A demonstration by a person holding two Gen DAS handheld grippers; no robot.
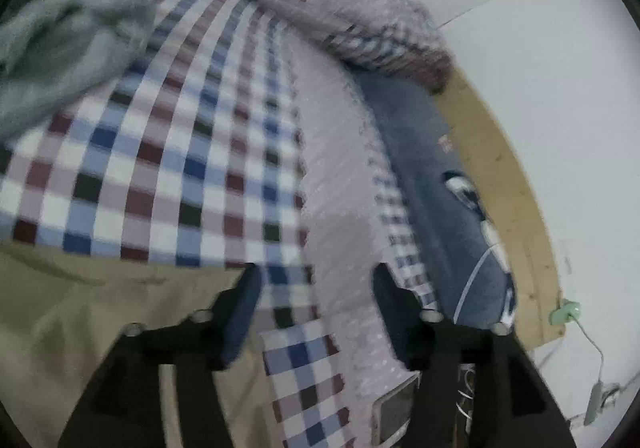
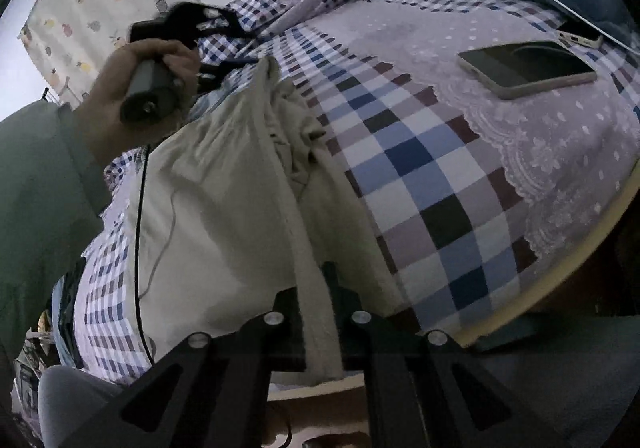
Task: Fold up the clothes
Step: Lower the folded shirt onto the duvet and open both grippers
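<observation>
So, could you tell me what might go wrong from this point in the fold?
1. The right gripper pinches only a narrow edge of the beige garment; a pull could slip it free.
2. The left gripper is open, above the checked bedspread, so it might pinch the cover too.
3. The phone lies on the bedspread; dragging cloth could shift it toward the edge.

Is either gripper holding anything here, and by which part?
The right gripper is shut on the beige garment, pinching a folded edge at its near end. The left gripper is open and holds nothing.
</observation>
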